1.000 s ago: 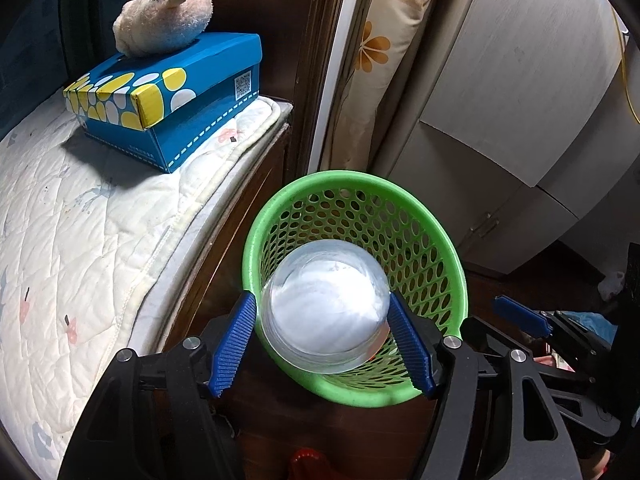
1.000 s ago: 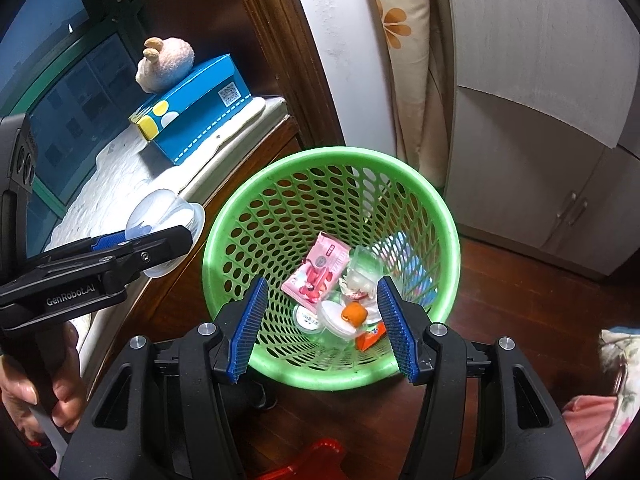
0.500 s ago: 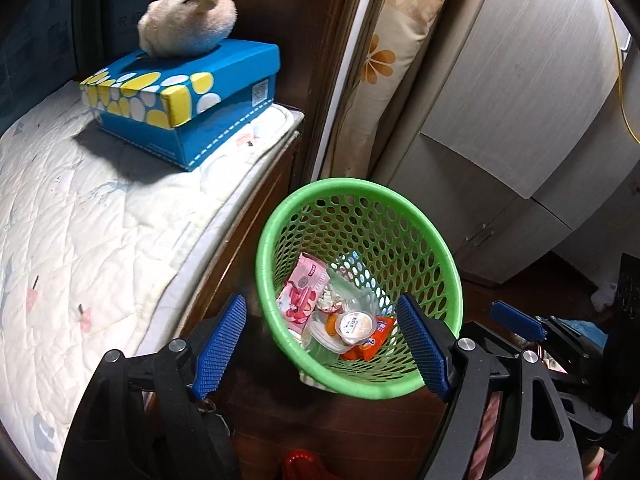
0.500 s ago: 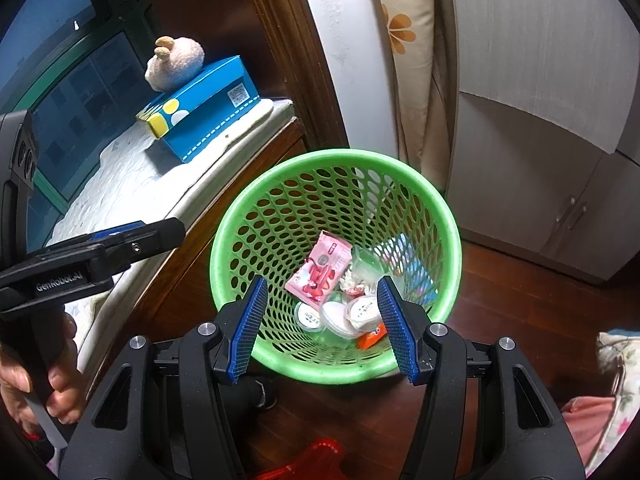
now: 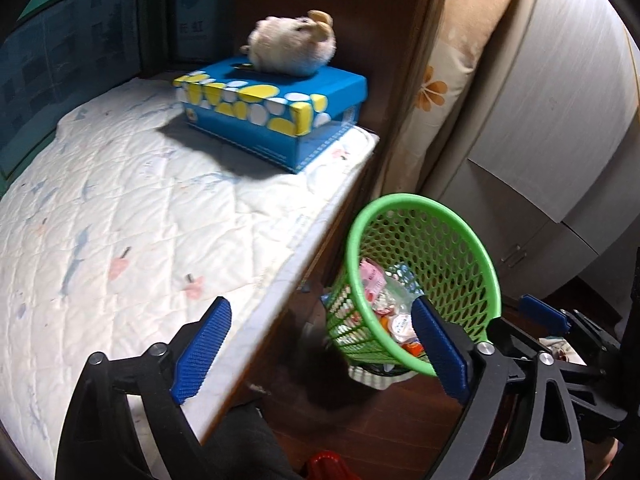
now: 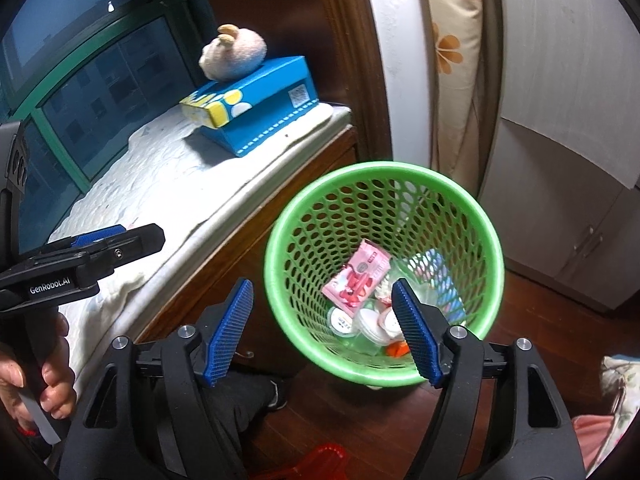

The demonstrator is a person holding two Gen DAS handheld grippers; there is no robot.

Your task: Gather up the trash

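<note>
A green mesh trash basket stands on the wooden floor beside the bed; it also shows in the left wrist view. It holds a pink wrapper, white plastic cups with lids and other small trash. My left gripper is open and empty, over the bed's edge left of the basket; it also shows in the right wrist view. My right gripper is open and empty, just above the basket's near rim.
A quilted white mattress lies to the left, with a blue and yellow tissue box and a plush toy on it. White cabinet doors stand behind the basket. A red object lies on the floor.
My left gripper opened and dropped the clear plastic cup into the basket, then swung left towards the bed. My right gripper shifted slightly left.
</note>
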